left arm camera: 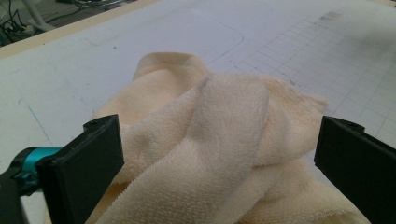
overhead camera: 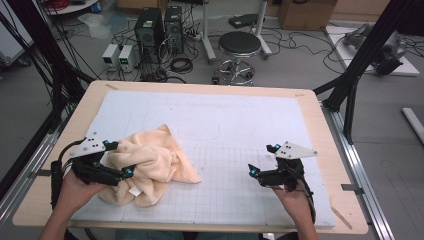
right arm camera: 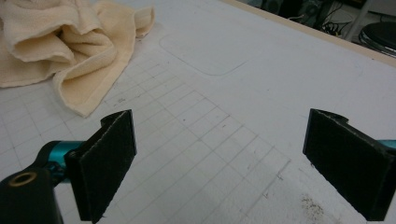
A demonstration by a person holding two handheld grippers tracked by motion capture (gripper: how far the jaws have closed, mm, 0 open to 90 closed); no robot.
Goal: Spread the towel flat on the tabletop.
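Cream terry towel (overhead camera: 150, 167) crumpled at desk (overhead camera: 320, 130) left | our left tongs (overhead camera: 116, 159) gape around its folds, nothing pinched | right tongs (overhead camera: 261, 161) open, empty, well apart | we judge work barely begun

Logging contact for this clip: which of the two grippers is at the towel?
The left gripper: its open jaws straddle the crumpled cream towel. The right gripper hovers over bare mat, apart.

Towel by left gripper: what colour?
Pale peach-cream towel, plain, no pattern; left gripper view shows it best.
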